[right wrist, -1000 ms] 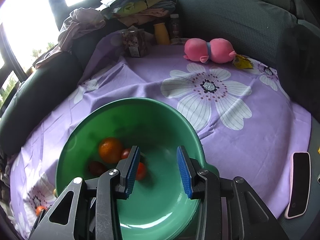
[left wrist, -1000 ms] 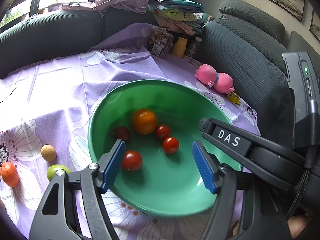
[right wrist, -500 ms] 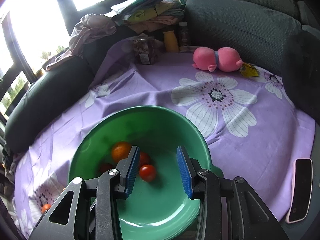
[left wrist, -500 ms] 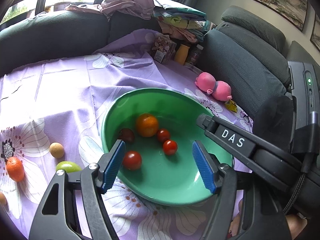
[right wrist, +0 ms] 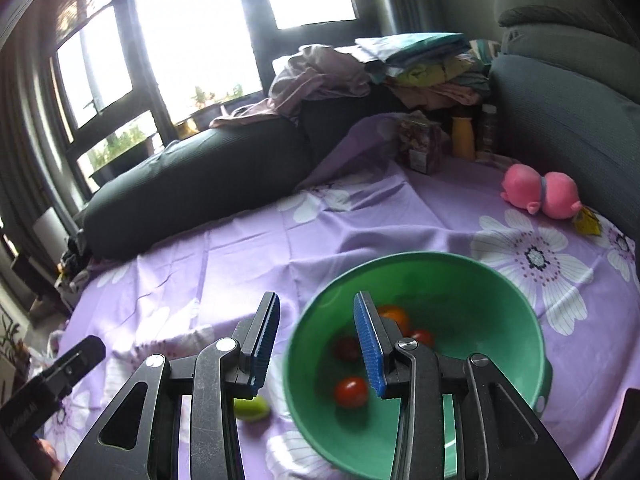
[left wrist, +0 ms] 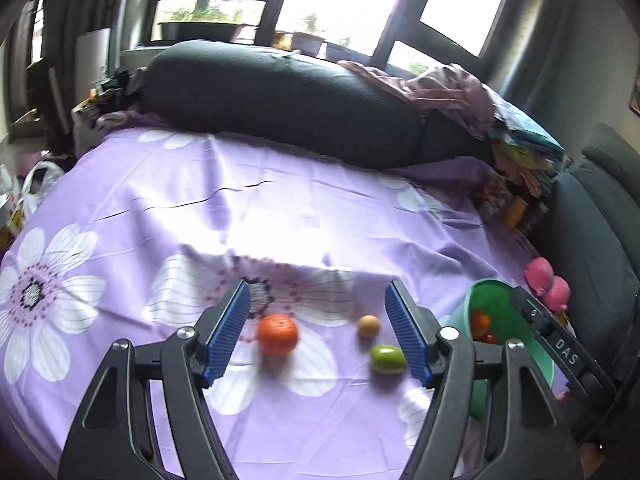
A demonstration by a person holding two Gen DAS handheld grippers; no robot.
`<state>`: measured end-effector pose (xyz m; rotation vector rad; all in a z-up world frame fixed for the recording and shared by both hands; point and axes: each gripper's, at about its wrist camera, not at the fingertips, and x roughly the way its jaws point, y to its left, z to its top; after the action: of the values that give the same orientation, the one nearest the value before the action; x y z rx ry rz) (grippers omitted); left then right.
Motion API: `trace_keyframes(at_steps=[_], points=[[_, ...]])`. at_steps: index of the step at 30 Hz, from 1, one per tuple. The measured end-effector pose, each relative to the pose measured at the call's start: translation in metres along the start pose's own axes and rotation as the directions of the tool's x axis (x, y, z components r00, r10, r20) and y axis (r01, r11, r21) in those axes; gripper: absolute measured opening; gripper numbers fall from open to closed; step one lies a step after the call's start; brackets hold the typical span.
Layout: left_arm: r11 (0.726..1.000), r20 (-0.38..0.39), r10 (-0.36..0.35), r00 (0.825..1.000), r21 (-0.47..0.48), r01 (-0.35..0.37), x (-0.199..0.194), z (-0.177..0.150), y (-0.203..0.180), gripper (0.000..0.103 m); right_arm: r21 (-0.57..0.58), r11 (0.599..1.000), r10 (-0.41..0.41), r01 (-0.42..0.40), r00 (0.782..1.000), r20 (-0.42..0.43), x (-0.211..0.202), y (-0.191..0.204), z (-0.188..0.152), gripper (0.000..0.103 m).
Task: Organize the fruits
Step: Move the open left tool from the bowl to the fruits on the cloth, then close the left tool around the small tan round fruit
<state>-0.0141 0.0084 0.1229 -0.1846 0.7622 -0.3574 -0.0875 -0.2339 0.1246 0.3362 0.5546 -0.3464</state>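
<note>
My left gripper (left wrist: 318,330) is open and empty above the purple flowered cloth. Between its fingers lie an orange fruit (left wrist: 277,334), a small tan round fruit (left wrist: 368,325) and a green fruit (left wrist: 387,359). The green bowl (left wrist: 516,356) sits at the right, partly behind the right finger. My right gripper (right wrist: 316,342) is open and empty over the left rim of the green bowl (right wrist: 500,280). The bowl holds an orange (right wrist: 394,316), red tomatoes (right wrist: 351,392) and a dark fruit (right wrist: 346,348). The green fruit also shows in the right wrist view (right wrist: 252,408), left of the bowl.
Dark sofa cushions (left wrist: 280,96) border the cloth at the back and right. A pink plush toy (right wrist: 540,194) lies on the cloth beyond the bowl. A snack bag (right wrist: 420,146), bottles (right wrist: 464,140) and piled clothes (right wrist: 400,68) stand at the far corner.
My left gripper has swung left from over the bowl to the loose fruits on the cloth. My right gripper has shifted left to the bowl's left rim. Both have stayed open.
</note>
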Motion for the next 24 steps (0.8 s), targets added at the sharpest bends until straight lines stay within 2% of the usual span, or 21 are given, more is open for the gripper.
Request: trace_keyframes(at_steps=[4,9,13,16,19,21,24], points=[[0.985,-0.063,0.116,0.991,-0.122,-0.123,0.005,-0.009,0.049,0.069,-0.098,0.991,0.081,-0.091,0.991,-0.105,0.022,0.039,-0.011,0.039],[0.972,-0.169,0.189,0.967,-0.11,-0.209,0.037,-0.017,0.059,0.062,-0.131,0.978,0.123,-0.161,0.958,-0.258,0.063,0.071,-0.03,0.039],[0.975,-0.248,0.169,0.954,-0.101,-0.198,0.06,-0.026,0.061,0.052,-0.168,0.979,0.051,-0.116,0.936,-0.349,0.096,0.089,-0.045,0.039],[0.972,-0.266,0.195,0.944,-0.079,-0.223,0.066,-0.029,0.063,0.05,-0.194,0.978,-0.004,-0.077,0.922,-0.387,0.113,0.094,-0.054,0.039],[0.967,-0.292,0.21,0.933,-0.077,-0.242,0.072,-0.03,0.067,0.05,-0.239,0.971,-0.067,-0.025,0.927,-0.369,0.118,0.095,-0.057,0.039],[0.965,-0.314,0.212,0.925,-0.083,-0.249,0.076,-0.032,0.07,0.05,-0.23,0.973,-0.068,-0.023,0.923,-0.379,0.121,0.091,-0.057,0.039],[0.967,-0.323,0.207,0.924,-0.078,-0.244,0.078,-0.034,0.072,0.05,-0.212,0.977,-0.081,-0.005,0.915,-0.395,0.128,0.082,-0.057,0.039]])
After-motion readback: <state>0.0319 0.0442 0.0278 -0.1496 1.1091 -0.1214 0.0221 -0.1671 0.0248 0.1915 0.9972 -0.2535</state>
